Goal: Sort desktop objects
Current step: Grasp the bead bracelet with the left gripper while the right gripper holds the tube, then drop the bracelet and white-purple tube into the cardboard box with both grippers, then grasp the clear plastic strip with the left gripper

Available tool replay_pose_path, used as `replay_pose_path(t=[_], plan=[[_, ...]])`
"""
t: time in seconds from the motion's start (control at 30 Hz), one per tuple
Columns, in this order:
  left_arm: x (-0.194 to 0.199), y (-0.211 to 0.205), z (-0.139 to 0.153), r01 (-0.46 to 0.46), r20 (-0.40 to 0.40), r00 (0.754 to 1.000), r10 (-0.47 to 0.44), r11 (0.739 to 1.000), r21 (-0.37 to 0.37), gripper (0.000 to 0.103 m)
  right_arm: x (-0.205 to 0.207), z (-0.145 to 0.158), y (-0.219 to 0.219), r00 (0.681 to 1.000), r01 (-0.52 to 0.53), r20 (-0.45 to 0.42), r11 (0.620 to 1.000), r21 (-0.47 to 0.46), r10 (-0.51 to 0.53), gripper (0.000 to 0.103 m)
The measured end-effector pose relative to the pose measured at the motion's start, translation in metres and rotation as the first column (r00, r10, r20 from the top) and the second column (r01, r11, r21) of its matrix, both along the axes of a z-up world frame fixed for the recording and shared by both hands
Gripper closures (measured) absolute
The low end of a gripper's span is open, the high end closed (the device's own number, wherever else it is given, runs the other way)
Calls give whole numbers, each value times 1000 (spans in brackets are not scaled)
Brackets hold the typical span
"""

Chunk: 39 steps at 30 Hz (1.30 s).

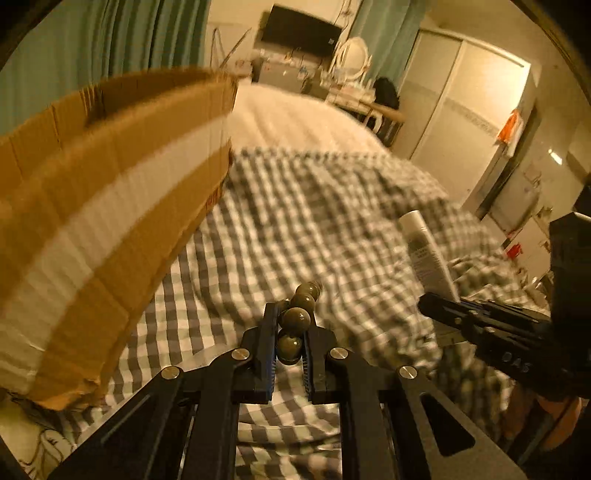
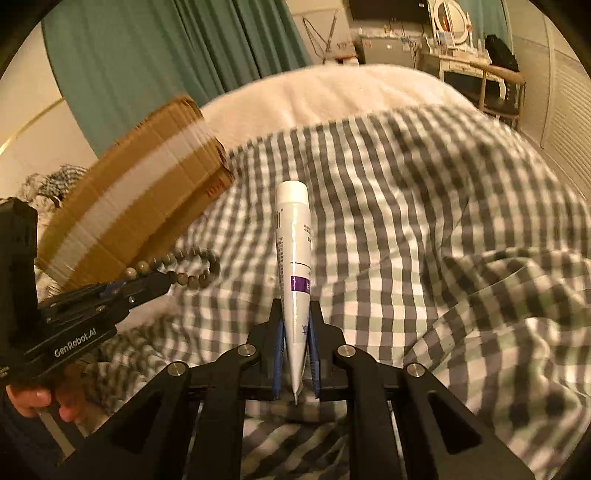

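Observation:
My left gripper (image 1: 290, 317) is shut on a string of dark olive beads (image 1: 300, 314), which runs out past its tips above the checked bedspread. In the right wrist view the same left gripper (image 2: 162, 278) comes in from the left with the bead string (image 2: 192, 267) looping beyond it. My right gripper (image 2: 295, 317) is shut on the flat end of a white tube (image 2: 293, 243) with a purple band, cap pointing away. That tube (image 1: 428, 254) also shows at the right in the left wrist view, held by the right gripper (image 1: 439, 301). A cardboard box (image 1: 92, 221) stands close on the left.
A grey-and-white checked bedspread (image 2: 424, 206) covers the bed, rumpled into folds at the right. A white blanket (image 2: 332, 92) lies beyond it. Green curtains, a dresser with a mirror (image 2: 448, 18) and a chair stand at the far wall. A hand (image 2: 33, 400) holds the left gripper.

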<state>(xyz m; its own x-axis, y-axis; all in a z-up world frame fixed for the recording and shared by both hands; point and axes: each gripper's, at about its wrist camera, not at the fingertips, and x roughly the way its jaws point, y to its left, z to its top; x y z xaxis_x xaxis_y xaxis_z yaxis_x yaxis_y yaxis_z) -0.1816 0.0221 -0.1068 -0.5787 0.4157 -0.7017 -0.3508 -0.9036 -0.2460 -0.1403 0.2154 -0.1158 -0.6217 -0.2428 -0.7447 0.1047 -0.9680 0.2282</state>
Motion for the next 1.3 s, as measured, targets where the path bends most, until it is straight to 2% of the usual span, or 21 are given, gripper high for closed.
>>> replay_pose_path(t=[0.13,0.23,0.4,0.43,0.53,0.57,0.6,0.63,0.67,0.7,0.73,0.77,0.8,0.87,0.93,1.0,1.1,1.17,1.23,1.27,1.3], plan=[[1,-2,36,44,-87,995,-40,998,43,92,5,32,-22,998,-34,-54,995,90,39,92],[-7,-32,74,41,-159,987,-23,993,107,92,1,60,-46,990,-96,-93,991,90,104,92],[-17,-127,126,-140,-203,962,182,969,206,92,-19,115,-105,952,-246,-163,965,94,259,92],[-23,-138,127,-167,-180,963,201,968,187,92,-25,125,-119,939,-282,-183,956,74,292,91],[-46,-157,101,-312,-152,939,308,950,-3,91,-54,139,-167,898,-373,-234,927,44,372,90],[-55,-158,85,-340,-134,934,330,938,-63,90,-66,137,-178,897,-382,-226,923,32,379,80],[-62,-157,71,-351,-105,934,341,930,-108,87,-83,130,-192,905,-385,-194,923,7,379,54],[-67,-155,61,-356,-79,934,348,924,-140,82,-96,120,-202,919,-366,-155,931,2,362,43],[-68,-153,57,-360,-63,933,354,920,-158,66,-104,115,-205,937,-321,-133,947,26,322,41],[-69,-149,59,-367,-67,930,361,915,-166,42,-105,113,-201,952,-269,-142,962,40,272,41],[-65,-147,66,-379,-100,925,367,912,-160,31,-102,116,-194,954,-251,-164,968,22,251,41],[-54,-147,79,-401,-165,911,378,905,-140,13,-95,119,-182,952,-249,-190,968,-16,241,39],[-40,-145,93,-424,-250,887,388,899,-108,0,-88,124,-169,950,-245,-209,969,-37,233,34],[-14,-139,113,-420,-367,848,381,907,-30,0,-71,134,-143,948,-203,-247,979,5,198,30],[1,-127,124,-350,-391,857,335,936,34,0,-54,142,-116,944,-157,-282,984,85,175,28],[13,-107,122,-251,-364,891,274,962,108,0,-38,138,-87,949,-104,-285,988,118,134,19],[25,-61,94,-95,-266,954,139,980,172,0,-32,101,-55,980,-97,-167,993,73,108,16],[28,-30,62,-48,-176,982,73,989,143,0,-33,48,-36,995,-96,11,994,49,96,16],[27,2,16,-77,-108,992,70,995,-62,0,-24,-19,-31,966,-134,226,990,32,123,16],[26,11,-2,-82,-96,993,68,984,-156,0,-16,-55,-34,927,-168,346,985,36,145,15],[21,18,-24,-89,-49,996,79,962,-260,0,-11,-69,-34,907,-172,400,983,67,131,16]])
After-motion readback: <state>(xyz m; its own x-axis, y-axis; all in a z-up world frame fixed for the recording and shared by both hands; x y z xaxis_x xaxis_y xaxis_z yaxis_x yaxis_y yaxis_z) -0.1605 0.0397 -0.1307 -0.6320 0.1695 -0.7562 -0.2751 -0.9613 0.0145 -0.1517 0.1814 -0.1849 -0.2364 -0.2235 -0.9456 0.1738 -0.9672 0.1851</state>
